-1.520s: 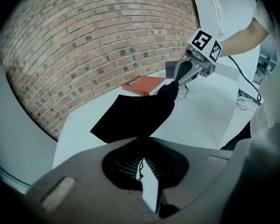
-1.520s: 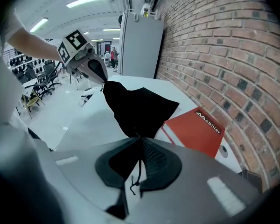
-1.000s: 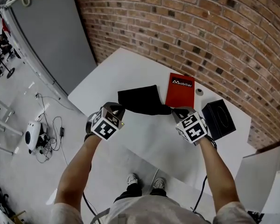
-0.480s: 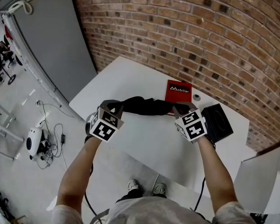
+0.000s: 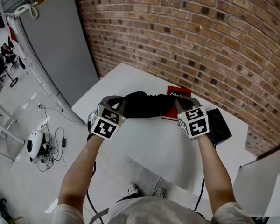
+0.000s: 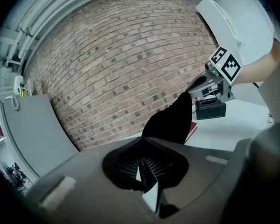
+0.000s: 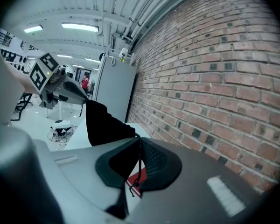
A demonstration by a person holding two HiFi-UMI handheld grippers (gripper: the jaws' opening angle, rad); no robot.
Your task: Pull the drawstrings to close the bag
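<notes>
Both left tongs [image 5: 117, 102] and right tongs [image 5: 178, 105] stay shut on the drawstrings [image 7: 139, 167]; the bag [image 5: 142, 104], lately flat on the table [image 5: 149, 139], now hangs bunched above it, apparently nearly closed.

The red booklet [image 5: 183, 94] carries a small white logo and a line of white lettering along its top edge. It appears to read "Mobilier", though the last letters are tiny. Black-and-white square code markers cover the cubes on the left gripper [image 5: 120, 102] and the right gripper [image 5: 178, 105].
</notes>
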